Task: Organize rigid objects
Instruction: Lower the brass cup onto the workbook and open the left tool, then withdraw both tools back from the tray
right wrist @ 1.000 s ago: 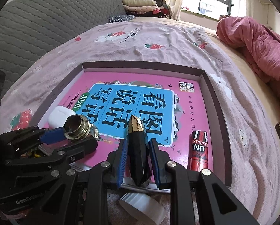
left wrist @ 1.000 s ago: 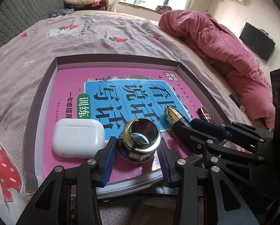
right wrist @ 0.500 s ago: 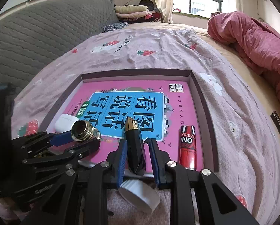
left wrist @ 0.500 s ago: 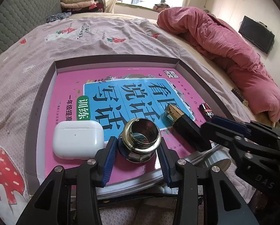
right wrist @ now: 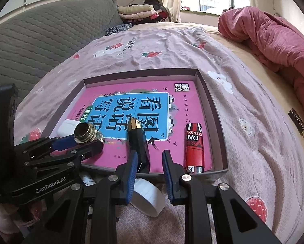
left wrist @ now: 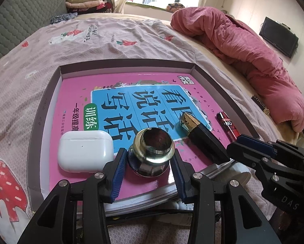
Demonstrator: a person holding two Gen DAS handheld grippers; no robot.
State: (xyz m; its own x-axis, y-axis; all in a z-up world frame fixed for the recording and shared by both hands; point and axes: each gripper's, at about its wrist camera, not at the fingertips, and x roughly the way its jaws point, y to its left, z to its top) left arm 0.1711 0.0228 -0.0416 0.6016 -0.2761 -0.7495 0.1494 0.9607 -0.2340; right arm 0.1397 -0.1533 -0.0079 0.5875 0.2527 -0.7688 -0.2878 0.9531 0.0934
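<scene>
A shallow brown box (left wrist: 44, 109) on the bed holds a pink book (left wrist: 74, 89). On the book lie a white earbuds case (left wrist: 84, 151), a round metal knob (left wrist: 150, 152), a black and gold faceted piece (left wrist: 202, 140) and a red lighter (right wrist: 194, 144). My left gripper (left wrist: 148, 172) has its jaws spread either side of the knob with small gaps. My right gripper (right wrist: 148, 171) is open at the box's near edge; the black piece (right wrist: 138, 142) lies just by its left finger, free of the jaws.
A roll of white tape (right wrist: 147, 193) lies under the right gripper in front of the box. A pink quilt (left wrist: 243, 46) is heaped at the right. A grey sofa back (right wrist: 40, 40) stands at the left. A small dark label (right wrist: 299, 122) lies on the sheet.
My right gripper has opened, let go of the black piece on the book and drawn back. My left gripper has opened slightly around the knob.
</scene>
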